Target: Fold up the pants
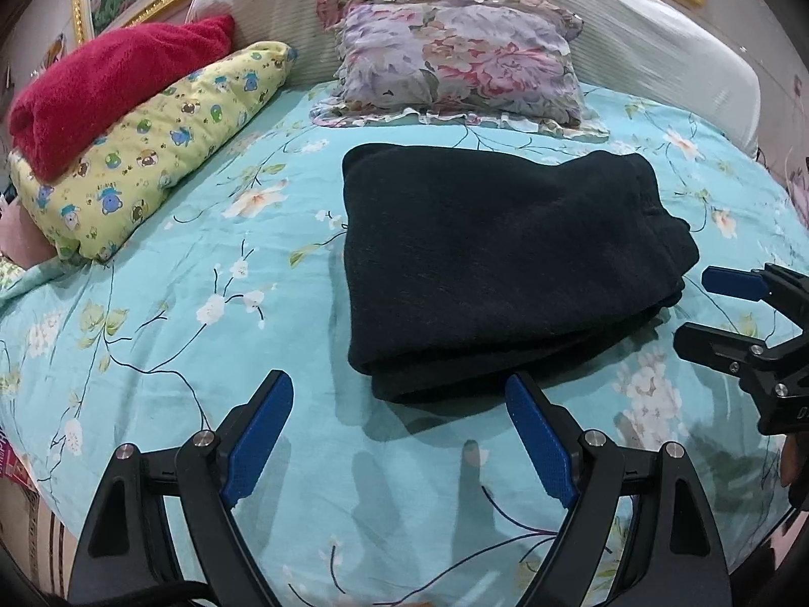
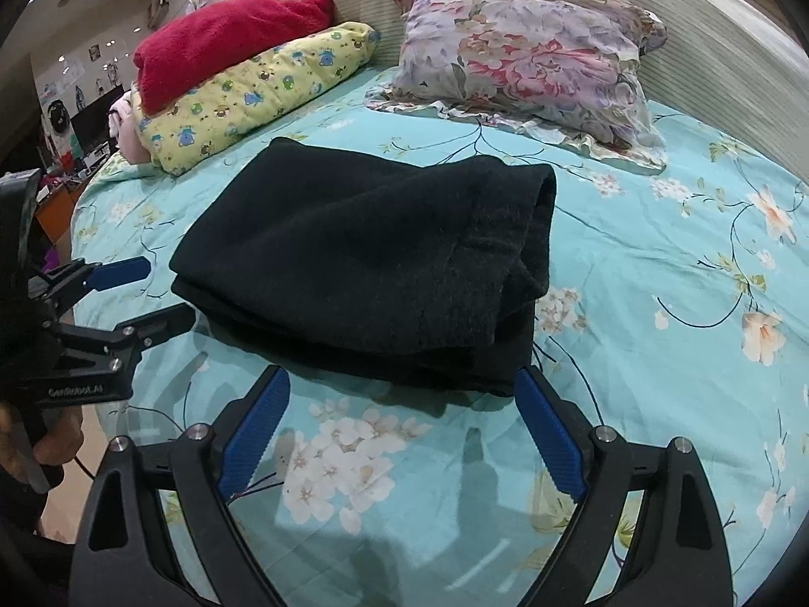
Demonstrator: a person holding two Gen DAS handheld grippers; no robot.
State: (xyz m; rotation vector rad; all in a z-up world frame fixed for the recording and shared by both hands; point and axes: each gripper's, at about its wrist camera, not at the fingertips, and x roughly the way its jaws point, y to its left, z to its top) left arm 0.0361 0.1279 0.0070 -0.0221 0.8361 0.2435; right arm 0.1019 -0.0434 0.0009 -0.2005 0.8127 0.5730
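Note:
The black pants lie folded into a thick rectangle on the turquoise floral bed sheet; they also show in the right wrist view. My left gripper is open and empty, just in front of the stack's near edge. It also shows at the left of the right wrist view. My right gripper is open and empty, in front of the stack's near right corner. It appears at the right edge of the left wrist view, beside the stack.
A floral pillow lies behind the pants against the white headboard. A yellow cartoon-print quilt with a red blanket on top sits at the left. The bed's edge drops off at the near left.

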